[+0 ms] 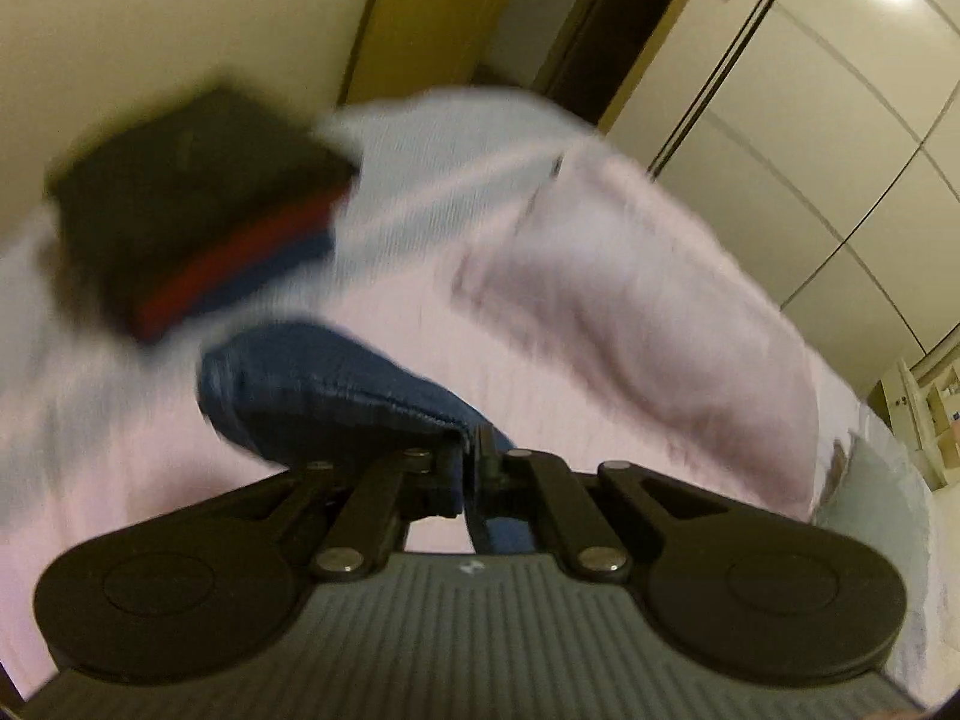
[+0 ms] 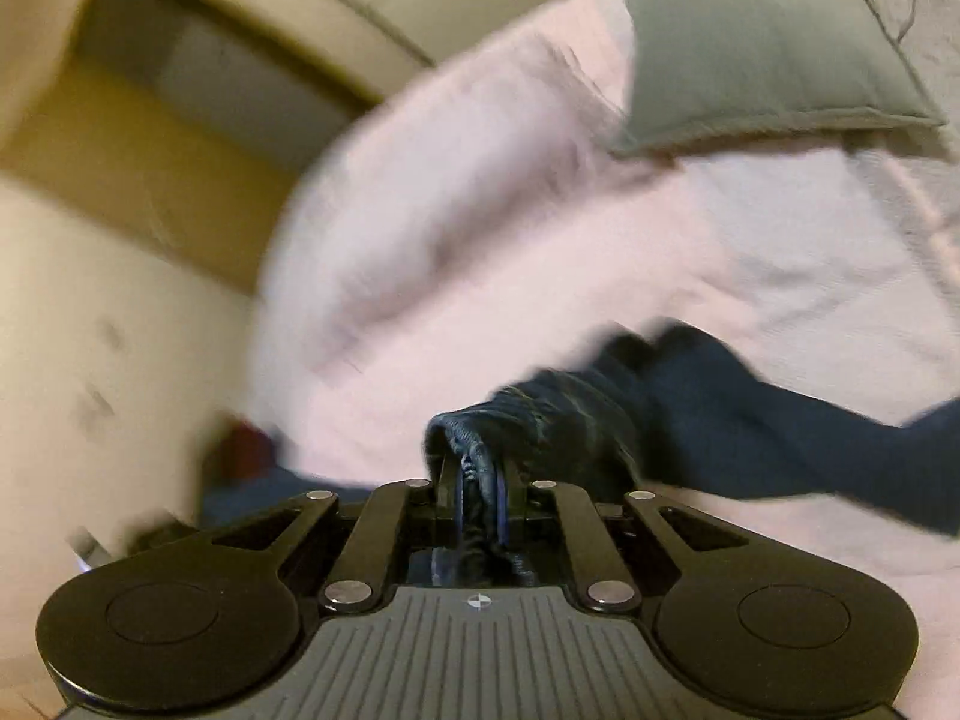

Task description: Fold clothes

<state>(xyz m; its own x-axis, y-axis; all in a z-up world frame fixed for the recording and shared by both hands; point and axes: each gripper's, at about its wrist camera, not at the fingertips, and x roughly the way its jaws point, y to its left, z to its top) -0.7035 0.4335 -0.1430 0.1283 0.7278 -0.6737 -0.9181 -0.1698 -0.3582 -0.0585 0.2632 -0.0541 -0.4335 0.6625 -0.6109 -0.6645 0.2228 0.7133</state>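
- Stack: a dark folded pile with red and blue layers sits far left on the bed, near the wall. Any swing of cloth that way should stop short of it.
- Left gripper: its jaws are closed on a hem of the jeans, which bulge out to the left, just above the pink cover. The bite looks shallow, near the edge, so I judge a firm pinch and a steady pull matter here, lest the denim slip.
- Right gripper: clamped on a thick, bunched band of the jeans, whose dark length trails away right across the bed. That grip looks deep and sure.
- Doing it well: both views are blurred, which suggests quick motion. My reading is that the garment is being carried or spread between the two grips; which fold this is cannot be told. Keeping both held edges level and taut would let the cloth lie flat.
- Room: open pink cover lies in the middle. A grey pillow lies far right; the bed's left edge drops off beside the wall, so keep cloth inboard.
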